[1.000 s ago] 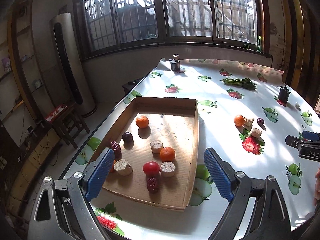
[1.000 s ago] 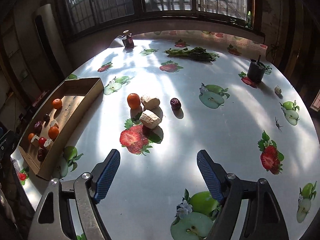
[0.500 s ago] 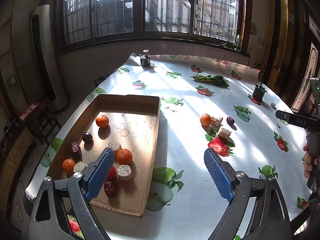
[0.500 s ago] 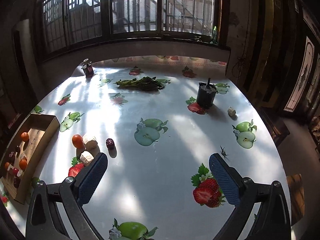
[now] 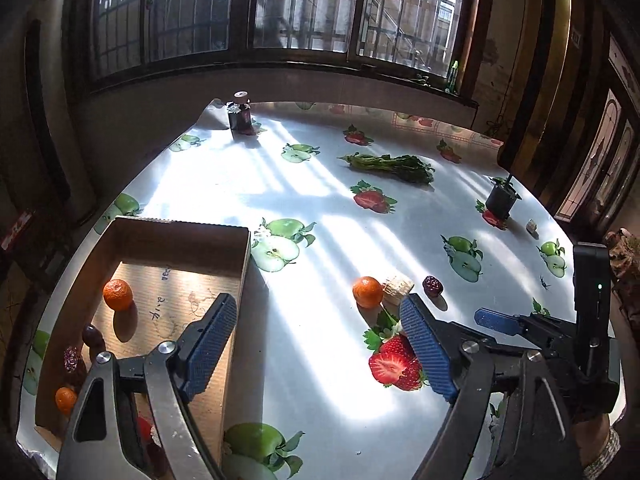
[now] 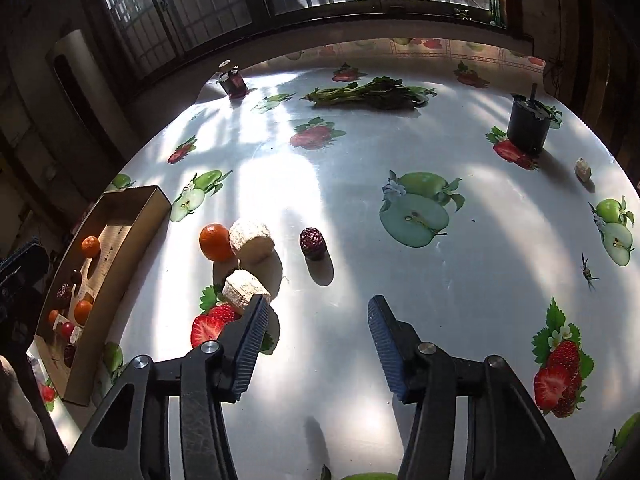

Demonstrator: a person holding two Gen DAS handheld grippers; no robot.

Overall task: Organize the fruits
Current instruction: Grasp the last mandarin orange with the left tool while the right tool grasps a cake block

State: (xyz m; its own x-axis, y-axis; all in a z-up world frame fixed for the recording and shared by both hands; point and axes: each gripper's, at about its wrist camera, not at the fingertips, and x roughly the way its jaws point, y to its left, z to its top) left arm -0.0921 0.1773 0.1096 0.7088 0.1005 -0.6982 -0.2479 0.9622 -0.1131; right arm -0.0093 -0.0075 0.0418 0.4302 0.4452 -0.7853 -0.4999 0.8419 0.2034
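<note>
Fruits: tangerine (image 6: 215,242), two pale cut chunks (image 6: 251,240), red date (image 6: 312,239) upright, lie loose on the table (image 6: 400,280), well right of the cardboard tray (image 6: 132,216). Right gripper (image 6: 316,332) spread wide, empty, near the date. Left gripper (image 5: 316,344) spread wide, empty, beside the tray.

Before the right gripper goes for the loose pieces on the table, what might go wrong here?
1. The orange touches a pale chunk, so gripping either may well roll the other away.
2. The right gripper has one finger beside the nearer chunk and could knock it.
3. The date stands on end and may topple.
</note>
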